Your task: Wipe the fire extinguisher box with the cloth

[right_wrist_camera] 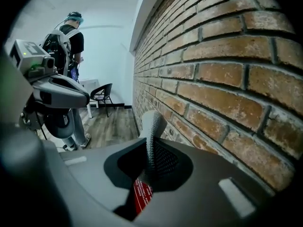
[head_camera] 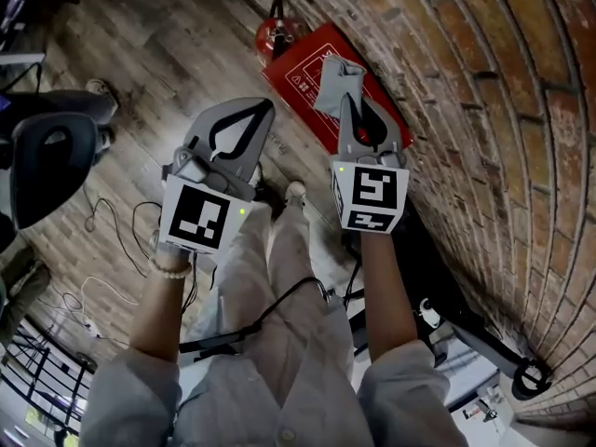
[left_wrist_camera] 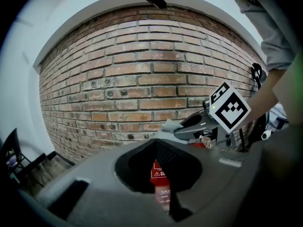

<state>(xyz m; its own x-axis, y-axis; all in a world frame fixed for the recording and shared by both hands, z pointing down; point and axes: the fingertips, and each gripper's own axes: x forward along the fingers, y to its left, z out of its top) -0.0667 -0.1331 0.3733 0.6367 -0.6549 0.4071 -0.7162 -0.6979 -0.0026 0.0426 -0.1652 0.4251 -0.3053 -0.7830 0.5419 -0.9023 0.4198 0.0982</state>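
Presently the right hand-held gripper (head_camera: 346, 106) is clamped on a grey cloth (head_camera: 337, 80), which stands up past its jaw tips. The red fire extinguisher box (head_camera: 300, 77) lies on the floor (head_camera: 158, 54) just beyond and below those tips, with the brick wall (head_camera: 447, 82) close on that gripper's right. Whether the cloth touches the box lid cannot be confirmed. The left hand-held gripper (head_camera: 262, 112) is beside the right one, on its left, jaws together with nothing between them. It points toward the box's edge.

Assessment: the step in hand is bringing the cloth onto the box; wiping looks barely begun, if at all. The next move calls for lowering and tilting the right gripper so the cloth lies flat on the lid, then sweeping along it without loosening the clamp.
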